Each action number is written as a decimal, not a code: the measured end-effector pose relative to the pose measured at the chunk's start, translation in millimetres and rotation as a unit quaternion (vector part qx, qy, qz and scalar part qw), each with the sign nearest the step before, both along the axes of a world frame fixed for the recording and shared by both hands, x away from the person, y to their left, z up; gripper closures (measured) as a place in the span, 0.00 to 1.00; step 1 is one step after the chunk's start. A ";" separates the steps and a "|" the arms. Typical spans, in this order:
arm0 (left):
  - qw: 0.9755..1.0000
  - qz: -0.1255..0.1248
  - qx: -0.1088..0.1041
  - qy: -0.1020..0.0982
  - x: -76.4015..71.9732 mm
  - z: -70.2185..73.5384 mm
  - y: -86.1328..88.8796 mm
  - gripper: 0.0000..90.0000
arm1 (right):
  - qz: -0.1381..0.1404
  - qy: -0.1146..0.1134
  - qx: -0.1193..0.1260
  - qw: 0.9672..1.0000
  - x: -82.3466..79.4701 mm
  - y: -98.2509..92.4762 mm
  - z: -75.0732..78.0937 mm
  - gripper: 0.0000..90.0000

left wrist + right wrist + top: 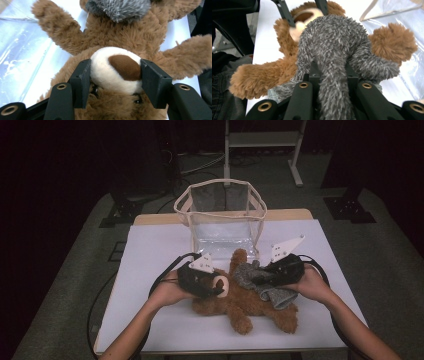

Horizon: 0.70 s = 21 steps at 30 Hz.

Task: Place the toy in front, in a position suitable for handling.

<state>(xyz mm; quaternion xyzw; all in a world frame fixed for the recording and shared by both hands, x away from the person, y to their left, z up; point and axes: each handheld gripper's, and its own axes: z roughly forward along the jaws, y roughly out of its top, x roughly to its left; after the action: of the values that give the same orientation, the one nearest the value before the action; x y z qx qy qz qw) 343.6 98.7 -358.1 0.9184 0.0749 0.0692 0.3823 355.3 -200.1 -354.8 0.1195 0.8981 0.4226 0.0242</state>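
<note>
The brown teddy bear (240, 302) lay on its back on the white table (150, 250), just in front of the clear plastic bag (222, 215) standing open behind it. The left gripper (115, 75) clamped the bear's cream muzzle (112, 68) between its 2 jaws. The right gripper (332, 75) was clenched on a fuzzy grey garment (334, 50) draped over the bear's body, 1 bear arm sticking out beside it
</note>
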 end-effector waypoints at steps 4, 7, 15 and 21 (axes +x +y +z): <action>1.000 0.003 0.005 -0.021 -3.5 7.5 12.0 0.42 | -0.012 0.009 0.013 1.000 2.0 -8.7 -6.4 0.83; 1.000 0.010 0.004 -0.018 -6.1 7.7 22.6 0.37 | -0.021 0.011 0.016 1.000 2.8 -14.3 -7.9 0.83; 1.000 0.015 0.009 0.016 -2.2 -15.5 28.7 0.45 | -0.040 0.014 0.013 0.999 4.3 -27.3 -12.3 0.83; 0.999 0.004 -0.016 0.036 -4.3 -25.0 20.2 0.51 | -0.042 0.012 0.006 0.999 4.4 -31.4 -8.8 0.83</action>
<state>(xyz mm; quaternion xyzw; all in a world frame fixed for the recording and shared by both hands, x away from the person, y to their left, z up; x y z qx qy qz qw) 339.3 118.9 -383.1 0.9139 0.0933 0.0369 0.3934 359.7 -231.5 -363.6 0.1625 0.8900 0.4249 0.0305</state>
